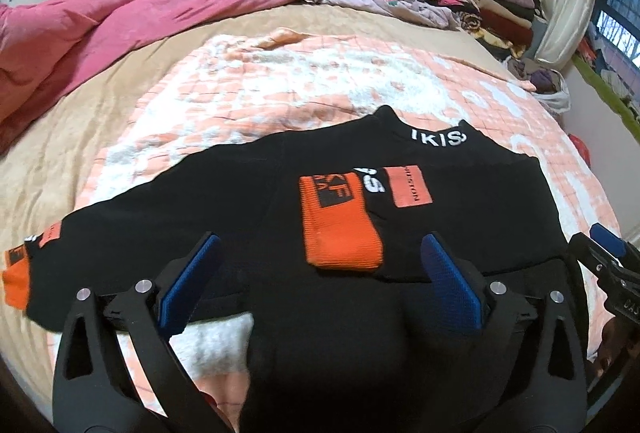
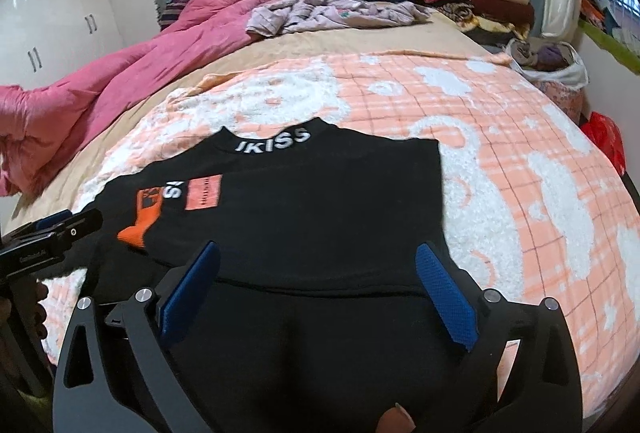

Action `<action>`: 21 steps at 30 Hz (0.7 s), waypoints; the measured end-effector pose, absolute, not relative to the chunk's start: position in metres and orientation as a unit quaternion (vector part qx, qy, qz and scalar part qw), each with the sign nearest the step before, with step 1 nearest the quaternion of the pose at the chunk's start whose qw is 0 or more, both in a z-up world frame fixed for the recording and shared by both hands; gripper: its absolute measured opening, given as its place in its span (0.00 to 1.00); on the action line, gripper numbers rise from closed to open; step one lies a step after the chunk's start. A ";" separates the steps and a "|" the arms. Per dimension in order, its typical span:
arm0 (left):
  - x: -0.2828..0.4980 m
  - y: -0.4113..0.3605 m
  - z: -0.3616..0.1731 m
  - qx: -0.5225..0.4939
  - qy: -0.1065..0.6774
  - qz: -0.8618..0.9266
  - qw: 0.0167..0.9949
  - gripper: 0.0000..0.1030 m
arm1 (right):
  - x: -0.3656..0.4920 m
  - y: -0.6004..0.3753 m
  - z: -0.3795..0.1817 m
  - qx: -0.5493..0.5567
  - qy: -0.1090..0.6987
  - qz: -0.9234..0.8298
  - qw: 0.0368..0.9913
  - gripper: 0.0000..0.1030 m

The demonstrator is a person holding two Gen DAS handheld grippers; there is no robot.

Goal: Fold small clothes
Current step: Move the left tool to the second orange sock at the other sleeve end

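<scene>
The black long-sleeved knit top with orange cuffs lies flat on the peach-and-white checked fleece blanket (one sleeve folded inward, one still outstretched). Left tool and right tool gape wide, empty.

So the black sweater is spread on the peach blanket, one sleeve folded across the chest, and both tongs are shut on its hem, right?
Not quite. The black sweater lies on the peach blanket with one sleeve folded across, but both wrist views show the left tongs and right tongs open.

We count: 1 black sweater | 2 grippers over it: left gripper, right gripper | 1 pink duvet beyond the sweater
</scene>
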State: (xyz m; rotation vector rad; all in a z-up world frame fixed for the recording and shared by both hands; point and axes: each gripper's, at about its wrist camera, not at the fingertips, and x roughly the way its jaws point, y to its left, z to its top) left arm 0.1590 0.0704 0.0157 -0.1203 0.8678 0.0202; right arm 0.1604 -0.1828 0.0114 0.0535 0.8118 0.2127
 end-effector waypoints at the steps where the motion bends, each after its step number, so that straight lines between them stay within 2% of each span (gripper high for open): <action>1: 0.157 0.073 0.016 -0.059 0.420 0.013 0.906 0.91 | 0.159 -0.178 0.013 0.021 0.393 0.106 0.913 0.95; 21: 0.127 0.132 0.035 -0.078 0.393 0.067 0.914 0.91 | 0.151 -0.099 0.050 -0.026 0.354 0.171 0.919 0.96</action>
